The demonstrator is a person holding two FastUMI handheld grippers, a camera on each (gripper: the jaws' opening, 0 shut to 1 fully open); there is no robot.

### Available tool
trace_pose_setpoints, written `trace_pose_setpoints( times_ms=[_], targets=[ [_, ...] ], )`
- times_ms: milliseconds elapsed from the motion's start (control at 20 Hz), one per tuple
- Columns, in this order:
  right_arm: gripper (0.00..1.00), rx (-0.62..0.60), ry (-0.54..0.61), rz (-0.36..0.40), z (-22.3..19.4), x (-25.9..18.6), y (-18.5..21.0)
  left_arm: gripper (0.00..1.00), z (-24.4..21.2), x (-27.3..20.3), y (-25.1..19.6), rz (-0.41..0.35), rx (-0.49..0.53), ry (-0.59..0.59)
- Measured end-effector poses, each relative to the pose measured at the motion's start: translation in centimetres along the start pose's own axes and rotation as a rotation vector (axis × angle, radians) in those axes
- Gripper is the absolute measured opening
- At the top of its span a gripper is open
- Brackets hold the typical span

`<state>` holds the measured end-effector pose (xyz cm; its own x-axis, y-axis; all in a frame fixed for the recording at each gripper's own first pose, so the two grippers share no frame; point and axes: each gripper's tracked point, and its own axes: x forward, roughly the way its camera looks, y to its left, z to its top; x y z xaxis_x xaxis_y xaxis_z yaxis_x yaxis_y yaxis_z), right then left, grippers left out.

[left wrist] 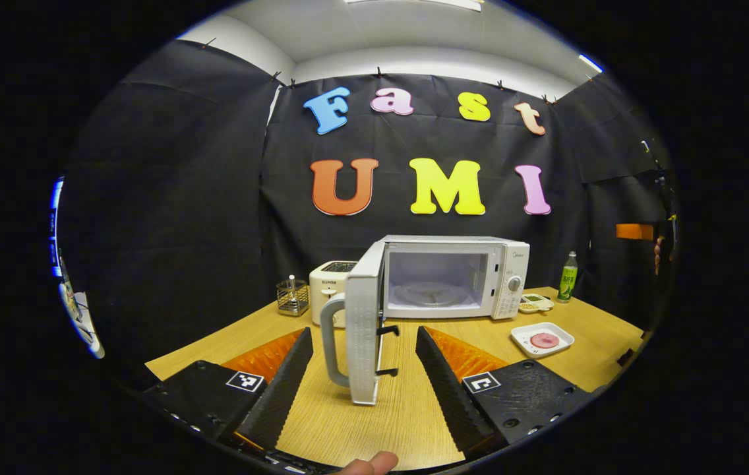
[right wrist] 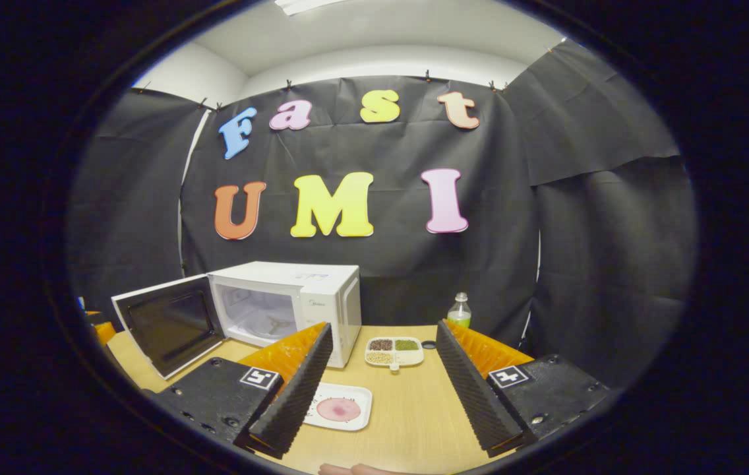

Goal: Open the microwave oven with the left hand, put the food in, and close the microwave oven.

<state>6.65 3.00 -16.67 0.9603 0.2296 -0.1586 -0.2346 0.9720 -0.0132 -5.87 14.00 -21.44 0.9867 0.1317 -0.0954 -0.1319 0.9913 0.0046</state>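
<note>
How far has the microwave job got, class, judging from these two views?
Done: the door stands open, the microwave cavity bare. In hand: nothing; the left tool and right tool are open. Left: the food lies on its plate on the table, to go in before closing.

1. Tray (right wrist: 338, 407): left edge hidden behind a hand-held gripper finger (right wrist: 295, 389).
2. Toaster (left wrist: 329, 282): right part hidden by microwave door (left wrist: 364, 323).
3. Bottle (left wrist: 568, 278) label too small to tell.
</note>
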Motion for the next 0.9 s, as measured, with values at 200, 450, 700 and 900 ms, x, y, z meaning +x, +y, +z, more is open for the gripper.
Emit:
trace_pose_setpoints(
  times_ms=[200,450,700,900],
  targets=[
    [0.91,-0.046,0.103,0.003,-1.6,3.2,-0.2,0.93,2.9,0.0,-0.3,0.017,-0.008,-0.021],
    [0.92,-0.101,0.364,0.074,-6.6,7.5,0.1,0.94,6.2,1.2,-2.2,0.002,-0.034,-0.016],
    [1.00,-0.120,0.602,0.135,-10.6,11.0,0.5,0.94,9.4,2.7,-3.9,-0.017,-0.025,-0.036],
    [0.98,-0.078,0.881,0.211,-16.1,11.3,1.5,0.95,11.9,3.6,-4.5,0.019,0.028,-0.086]
  ],
)
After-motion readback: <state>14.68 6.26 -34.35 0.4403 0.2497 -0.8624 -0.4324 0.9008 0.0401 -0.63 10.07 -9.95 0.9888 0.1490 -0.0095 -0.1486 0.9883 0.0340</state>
